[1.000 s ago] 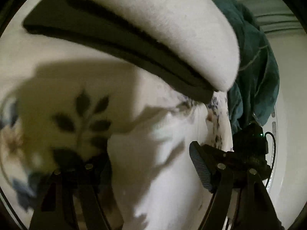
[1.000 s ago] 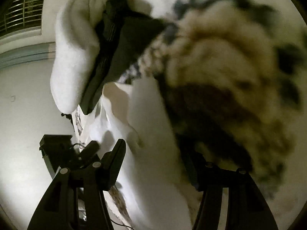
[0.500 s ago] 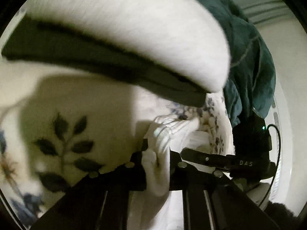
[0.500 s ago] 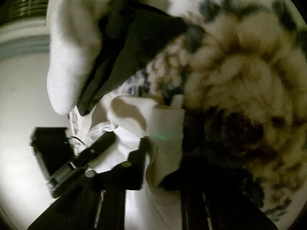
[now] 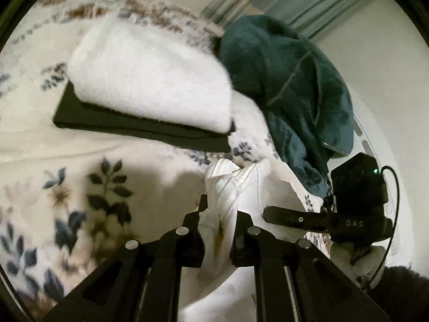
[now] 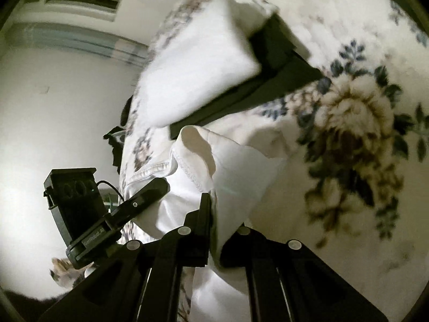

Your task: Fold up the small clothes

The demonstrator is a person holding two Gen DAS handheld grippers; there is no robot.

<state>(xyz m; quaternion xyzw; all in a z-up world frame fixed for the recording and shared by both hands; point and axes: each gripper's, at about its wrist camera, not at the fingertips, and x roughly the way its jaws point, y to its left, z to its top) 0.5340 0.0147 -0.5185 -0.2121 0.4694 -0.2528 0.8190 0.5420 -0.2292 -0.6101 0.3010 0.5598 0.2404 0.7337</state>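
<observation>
Floral bedspread with folded stack behind: both grippers, left and right, spread a second ago, now clench the white garment, raised ready for folding.

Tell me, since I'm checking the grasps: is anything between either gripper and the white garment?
Nothing visible. The left gripper and right gripper each pinch the white garment directly; the folded stack lies apart, beyond it.

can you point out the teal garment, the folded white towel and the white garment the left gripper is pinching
teal garment (image 5: 289,80), left wrist view, middle of the crumpled heap
folded white towel (image 5: 150,77), left wrist view, its fluffy top face
white garment (image 5: 222,196), left wrist view, bunched fabric just above the shut fingers
</observation>
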